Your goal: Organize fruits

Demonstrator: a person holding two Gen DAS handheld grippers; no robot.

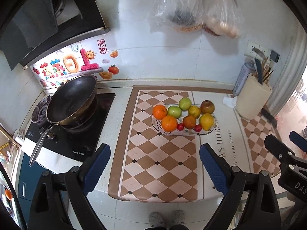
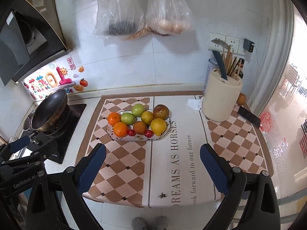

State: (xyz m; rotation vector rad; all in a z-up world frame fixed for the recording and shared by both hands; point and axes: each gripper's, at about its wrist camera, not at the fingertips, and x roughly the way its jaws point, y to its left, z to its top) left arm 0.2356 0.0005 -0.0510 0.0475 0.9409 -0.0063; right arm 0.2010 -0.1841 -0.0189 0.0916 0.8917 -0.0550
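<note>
A patterned white plate point(image 1: 156, 126) point(image 2: 111, 133) on the checkered mat holds several fruits: two oranges point(image 1: 168, 123) point(image 2: 120, 129), two green apples point(image 1: 174, 111) point(image 2: 127, 118), a yellow lemon point(image 1: 206, 121) point(image 2: 158, 126), a brownish apple point(image 1: 207, 106) point(image 2: 161, 111) and two small red fruits point(image 1: 180, 127) point(image 2: 131, 132). Both grippers hover above the counter's near edge, well short of the plate. My left gripper point(image 1: 154, 169) is open and holds nothing. My right gripper point(image 2: 153, 170) is open and equally bare.
A black wok point(image 1: 72, 99) point(image 2: 50, 109) sits on the stove at left. A cream utensil holder point(image 1: 253, 100) point(image 2: 221, 98) stands at right, with a phone point(image 2: 248, 116) and an orange point(image 2: 241, 98) beside it. Plastic bags point(image 2: 143, 9) hang on the wall above.
</note>
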